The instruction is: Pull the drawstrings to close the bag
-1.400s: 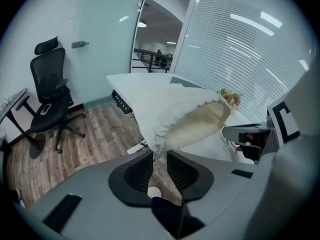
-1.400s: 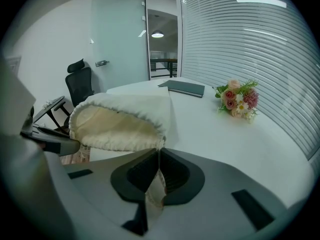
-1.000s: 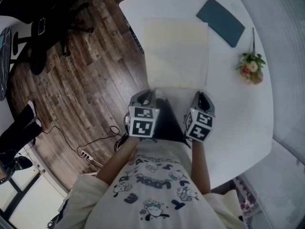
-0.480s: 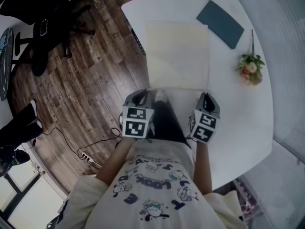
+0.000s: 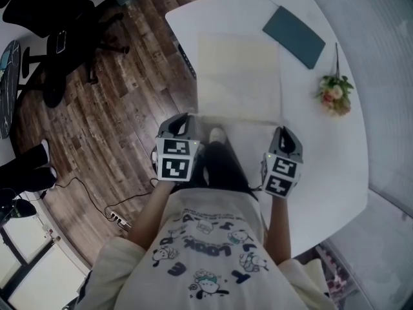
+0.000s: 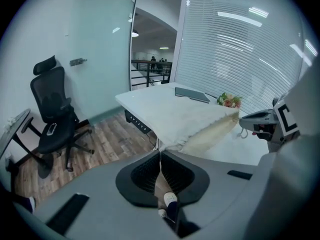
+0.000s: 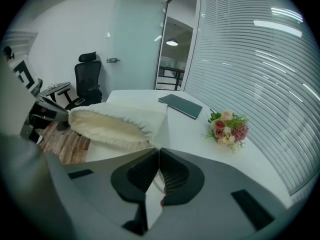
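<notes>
Cream bag [image 5: 239, 76] lies on the white table [image 5: 322, 166] by its left edge, mouth toward the near edge.

Left gripper [image 5: 186, 119]: jaws pressed together on the drawstring [image 6: 160, 154] at the mouth's left corner.

Right gripper [image 5: 284, 134]: jaws likewise closed, pinching the mouth's right corner.

Progress: the rim is puckered but the mouth gapes, so most of the outward pull is probably left.

Writing: the shirt print's lettering is illegible; none elsewhere.
</notes>
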{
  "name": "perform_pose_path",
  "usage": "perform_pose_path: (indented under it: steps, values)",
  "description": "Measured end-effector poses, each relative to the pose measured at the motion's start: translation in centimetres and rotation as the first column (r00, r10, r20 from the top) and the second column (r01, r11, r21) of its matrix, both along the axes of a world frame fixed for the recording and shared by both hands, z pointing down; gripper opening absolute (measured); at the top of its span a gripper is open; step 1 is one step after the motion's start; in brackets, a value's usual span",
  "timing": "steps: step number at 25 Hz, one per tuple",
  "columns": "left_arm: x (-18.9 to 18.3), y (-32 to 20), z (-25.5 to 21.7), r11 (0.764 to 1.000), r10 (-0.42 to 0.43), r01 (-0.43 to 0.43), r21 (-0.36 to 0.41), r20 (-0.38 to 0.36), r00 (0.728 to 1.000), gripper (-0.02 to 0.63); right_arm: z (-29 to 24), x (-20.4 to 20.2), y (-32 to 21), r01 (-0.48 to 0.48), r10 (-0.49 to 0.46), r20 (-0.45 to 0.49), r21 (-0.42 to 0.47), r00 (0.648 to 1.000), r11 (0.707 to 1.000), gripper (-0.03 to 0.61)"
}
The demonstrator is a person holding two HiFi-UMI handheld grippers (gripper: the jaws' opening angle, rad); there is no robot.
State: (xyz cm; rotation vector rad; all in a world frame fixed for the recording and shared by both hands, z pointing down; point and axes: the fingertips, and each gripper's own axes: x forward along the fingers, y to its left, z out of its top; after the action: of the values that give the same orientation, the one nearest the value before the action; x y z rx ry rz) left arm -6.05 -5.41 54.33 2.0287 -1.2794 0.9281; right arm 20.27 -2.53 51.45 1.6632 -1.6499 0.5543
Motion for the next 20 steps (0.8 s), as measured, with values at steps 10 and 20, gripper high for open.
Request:
perform_pose_path:
  steps: [10,20]
  values:
    - [-2.9,-1.9,-1.3,0.999,-0.048,0.048,0.02,0.0,0.999,0.048,-1.5,1.2,-0.4,0.006,-0.006,-0.018,0.005,1.0,1.0,0.021]
    - [-5.2,-3.7,-2.1,0.979,-0.202,0.204,0.029,-0.067,0.977,0.048,-1.2,3.7,-0.2,-0.136,0.134,0.097,0.017,0.986,0.991,0.021]
